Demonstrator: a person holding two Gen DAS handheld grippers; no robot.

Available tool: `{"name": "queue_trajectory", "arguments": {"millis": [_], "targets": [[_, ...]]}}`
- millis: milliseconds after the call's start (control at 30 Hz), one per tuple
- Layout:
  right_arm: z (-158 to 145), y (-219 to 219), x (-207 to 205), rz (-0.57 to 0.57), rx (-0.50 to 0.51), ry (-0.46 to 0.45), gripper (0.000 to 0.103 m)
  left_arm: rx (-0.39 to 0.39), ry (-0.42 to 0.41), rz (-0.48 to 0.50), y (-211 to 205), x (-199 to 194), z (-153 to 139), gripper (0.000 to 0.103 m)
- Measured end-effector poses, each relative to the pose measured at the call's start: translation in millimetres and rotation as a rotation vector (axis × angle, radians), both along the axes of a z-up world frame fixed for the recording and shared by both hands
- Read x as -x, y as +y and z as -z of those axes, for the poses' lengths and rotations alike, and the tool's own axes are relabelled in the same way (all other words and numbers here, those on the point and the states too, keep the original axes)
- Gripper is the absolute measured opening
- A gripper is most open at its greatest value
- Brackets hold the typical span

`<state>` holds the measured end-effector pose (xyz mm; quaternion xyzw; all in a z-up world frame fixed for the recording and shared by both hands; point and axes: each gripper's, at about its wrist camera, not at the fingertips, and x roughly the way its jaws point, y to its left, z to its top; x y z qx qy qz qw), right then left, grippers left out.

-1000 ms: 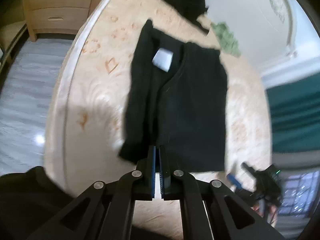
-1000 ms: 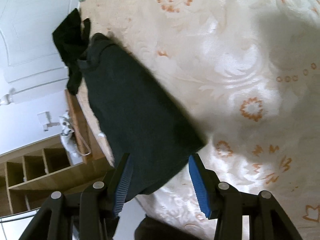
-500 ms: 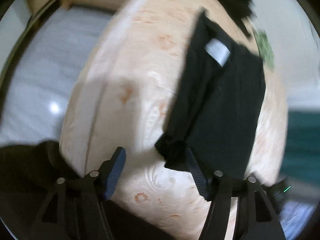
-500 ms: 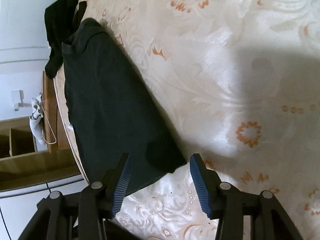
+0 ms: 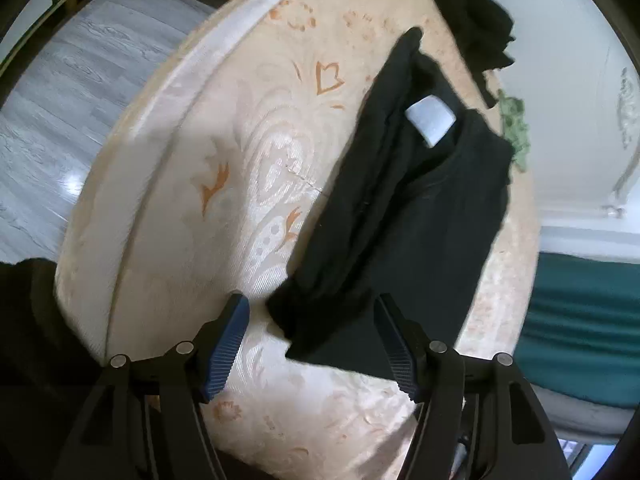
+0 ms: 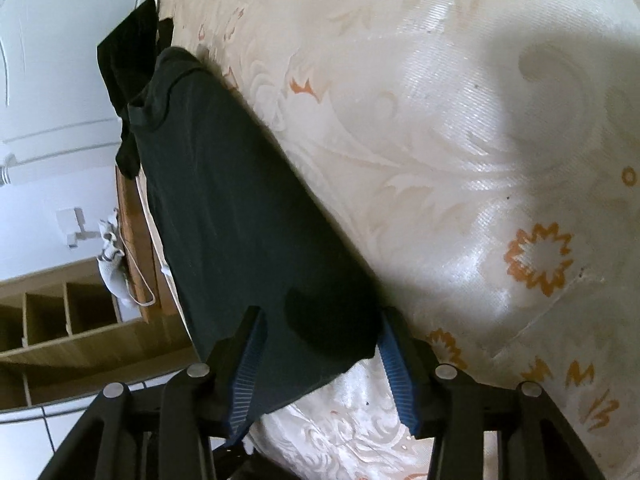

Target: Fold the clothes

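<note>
I am looking down at a black t-shirt that is lying flat on the mattress, with one side already folded inward lengthwise so that a white label is showing near its collar end. I am holding my left claw with its jaws standing wide and nothing between the pads; the bunched near corner of the t-shirt is sitting just beyond its fingertips. My right claw is standing about half open, straddling the other near corner of the t-shirt's hem, and I cannot see the pads pressing on the cloth.

I am judging the t-shirt to be light, soft and limp: it is going to sag and crease wherever it is not supported, and a pinch on one layer alone would let the folded side slip open. So I am aiming to take hold at the two hem corners, pinching through all the layers there, and to carry them toward the collar end together. A second dark garment is lying beyond the t-shirt's collar, near enough to snag.
</note>
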<state>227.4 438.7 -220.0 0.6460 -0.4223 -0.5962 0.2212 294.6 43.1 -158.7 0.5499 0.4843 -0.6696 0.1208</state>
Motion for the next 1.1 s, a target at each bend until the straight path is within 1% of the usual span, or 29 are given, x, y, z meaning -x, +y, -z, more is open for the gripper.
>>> {"name": "queue_trajectory", "arguments": {"millis": [67, 133, 167, 200, 233, 267, 300, 333, 367, 433, 500, 533, 600, 667, 733, 833, 900, 967, 1033, 1100], "targets": [[-0.9, -3.0, 1.6, -0.007, -0.004, 0.009, 0.048, 0.001, -0.010, 0.020, -2.2, 5.7, 5.9, 0.066], [-4.0, -9.3, 4.0, -0.028, -0.014, 0.026, 0.048, 0.035, -0.023, 0.055, 3.3, 11.7, 5.5, 0.065], [-4.7, -12.2, 5.6, -0.039, -0.017, 0.034, 0.046, 0.055, -0.031, 0.074, 6.1, 14.2, 4.9, 0.062], [-4.8, -17.1, 7.0, -0.051, -0.020, 0.038, 0.043, 0.069, -0.037, 0.085, 8.3, 15.6, 4.0, 0.054], [-3.7, -22.2, 7.9, -0.060, -0.022, 0.037, 0.036, 0.082, -0.042, 0.096, 10.4, 16.8, 3.0, 0.043], [-2.2, -25.0, 8.5, -0.065, -0.024, 0.035, 0.025, 0.076, -0.039, 0.099, 11.0, 17.4, 3.2, 0.035], [-0.7, -27.6, 8.8, -0.067, -0.027, 0.033, 0.019, 0.066, -0.035, 0.101, 11.3, 18.0, 3.6, 0.023], [-0.1, -28.7, 8.4, -0.062, -0.031, 0.031, 0.016, 0.055, -0.030, 0.103, 11.7, 18.5, 4.1, 0.018], [-1.4, -28.4, 7.7, -0.053, -0.032, 0.028, 0.015, 0.039, -0.019, 0.098, 10.7, 18.3, 3.2, 0.015], [-10.9, -27.0, 5.9, -0.045, -0.027, 0.037, 0.013, 0.009, 0.003, 0.088, 8.5, 17.7, -0.2, 0.013], [-23.5, -25.3, 3.8, -0.048, -0.019, 0.051, 0.012, -0.026, 0.013, 0.097, 7.8, 16.0, -8.4, 0.012], [-31.9, -24.2, 2.6, -0.055, -0.014, 0.060, 0.012, -0.032, 0.010, 0.105, 8.2, 15.3, -11.6, 0.012], [-43.5, -22.1, -2.2, -0.089, -0.012, 0.048, 0.012, -0.027, -0.018, 0.145, 8.4, -6.6, -21.5, 0.012], [-47.7, -19.4, -11.8, -0.131, -0.022, 0.019, 0.012, -0.012, -0.060, 0.191, 11.6, -8.6, -22.9, 0.012], [-43.1, -15.0, -30.7, -0.174, -0.038, -0.048, 0.012, -0.001, -0.106, 0.241, 15.8, -18.9, -23.6, 0.012], [-34.2, -6.7, -56.5, -0.214, -0.057, -0.130, 0.012, -0.093, -0.143, 0.253, 14.6, -40.8, -21.6, 0.012], [-33.4, 1.4, -64.8, -0.202, -0.037, -0.159, 0.012, -0.164, -0.122, 0.238, 8.4, -43.9, -29.0, 0.012], [-40.1, 7.7, -64.7, -0.167, 0.010, -0.165, 0.012, -0.202, -0.077, 0.229, 2.4, -31.4, -42.1, 0.012], [-53.9, 4.5, -55.4, -0.159, 0.030, -0.131, 0.012, -0.174, -0.037, 0.237, -3.1, -15.0, -56.8, 0.011], [-73.0, -3.7, -35.8, -0.160, 0.048, -0.063, 0.011, -0.139, -0.001, 0.236, -8.2, 6.1, -69.9, 0.011]]}}
